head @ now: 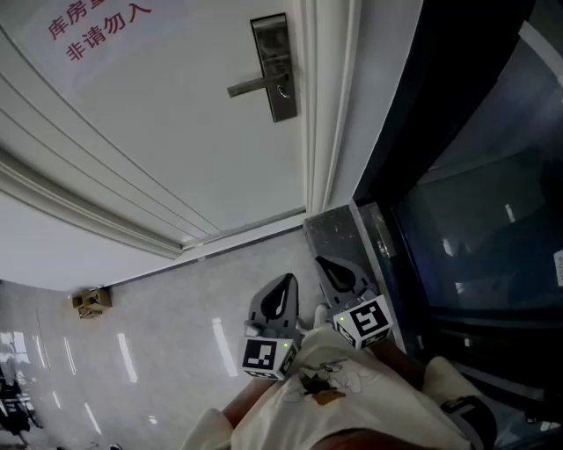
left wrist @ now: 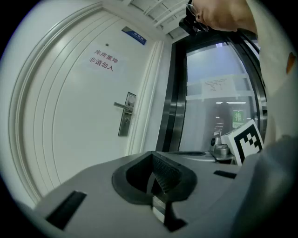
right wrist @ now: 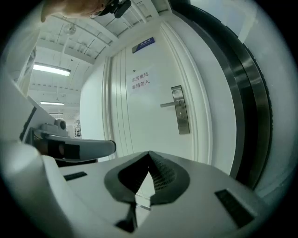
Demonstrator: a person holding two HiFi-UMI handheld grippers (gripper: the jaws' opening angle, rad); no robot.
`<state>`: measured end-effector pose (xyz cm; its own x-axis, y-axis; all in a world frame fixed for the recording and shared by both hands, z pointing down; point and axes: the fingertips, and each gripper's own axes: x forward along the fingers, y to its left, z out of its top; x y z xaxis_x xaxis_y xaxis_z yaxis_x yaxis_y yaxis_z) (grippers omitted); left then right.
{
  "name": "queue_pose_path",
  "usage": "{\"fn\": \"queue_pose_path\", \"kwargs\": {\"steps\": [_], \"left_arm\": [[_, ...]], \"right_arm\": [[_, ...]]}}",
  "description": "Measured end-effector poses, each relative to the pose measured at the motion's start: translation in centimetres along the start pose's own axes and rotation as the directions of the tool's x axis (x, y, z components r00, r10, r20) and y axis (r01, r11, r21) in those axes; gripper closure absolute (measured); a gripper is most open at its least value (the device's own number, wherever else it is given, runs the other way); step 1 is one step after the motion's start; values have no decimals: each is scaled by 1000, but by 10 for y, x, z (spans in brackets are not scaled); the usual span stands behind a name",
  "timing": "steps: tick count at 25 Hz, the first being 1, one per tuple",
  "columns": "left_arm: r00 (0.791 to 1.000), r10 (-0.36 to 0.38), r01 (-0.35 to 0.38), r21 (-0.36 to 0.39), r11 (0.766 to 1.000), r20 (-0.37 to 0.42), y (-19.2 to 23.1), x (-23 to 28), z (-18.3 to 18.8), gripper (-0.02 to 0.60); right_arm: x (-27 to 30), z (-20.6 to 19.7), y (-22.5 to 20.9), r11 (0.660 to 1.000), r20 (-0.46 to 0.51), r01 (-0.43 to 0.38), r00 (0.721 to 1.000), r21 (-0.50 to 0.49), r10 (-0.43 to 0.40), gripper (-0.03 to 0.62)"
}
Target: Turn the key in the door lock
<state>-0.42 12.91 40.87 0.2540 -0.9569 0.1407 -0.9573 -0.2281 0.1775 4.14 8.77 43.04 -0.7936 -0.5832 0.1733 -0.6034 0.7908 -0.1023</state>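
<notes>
The white door [head: 176, 132] stands shut. Its latch edge runs along the ribbed white frame [head: 330, 105], and just right of the frame a dark glass panel [head: 484, 220] closes off that side. To the left the door face and the glossy pale floor [head: 158, 343] lie open, with only a small brown object [head: 91, 301] on the floor near the door's foot, well apart from both grippers. The left gripper [head: 283, 286] and the right gripper [head: 330, 266] hang side by side low in the head view, near the dark stone sill [head: 339, 228] and well short of the lock, with open air between them and the door. Each gripper's own view shows its jaws pressed together with nothing between them. The lock plate [head: 274, 66] is a tall brushed-metal strip set close to the latch edge. Its lever handle [head: 255, 86] sticks out level towards the door's middle. A key in it is too small to make out in any view. A sign in red characters [head: 97, 26] is stuck higher up on the door.
</notes>
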Motion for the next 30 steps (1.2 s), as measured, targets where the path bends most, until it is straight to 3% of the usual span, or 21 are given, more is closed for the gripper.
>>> {"fn": "queue_pose_path", "kwargs": {"steps": [6, 13, 19, 25, 30], "left_arm": [[999, -52, 52, 26, 998, 4, -12, -4, 6, 575], [999, -40, 40, 22, 999, 2, -11, 6, 9, 575], [1000, 14, -14, -10, 1000, -25, -4, 17, 1, 575], [998, 35, -37, -42, 998, -48, 35, 41, -4, 575], [1000, -5, 4, -37, 999, -18, 82, 81, 16, 575]], "right_arm": [[-4, 1, 13, 1000, -3, -10, 1000, 29, 10, 588], [-10, 2, -1, 998, 6, 7, 1000, 59, -7, 588], [0, -9, -26, 992, -29, 86, 996, -93, -89, 586], [40, -10, -42, 997, -45, 63, 997, -40, -64, 586], [96, 12, -59, 997, -18, 82, 996, -7, -82, 585]]}}
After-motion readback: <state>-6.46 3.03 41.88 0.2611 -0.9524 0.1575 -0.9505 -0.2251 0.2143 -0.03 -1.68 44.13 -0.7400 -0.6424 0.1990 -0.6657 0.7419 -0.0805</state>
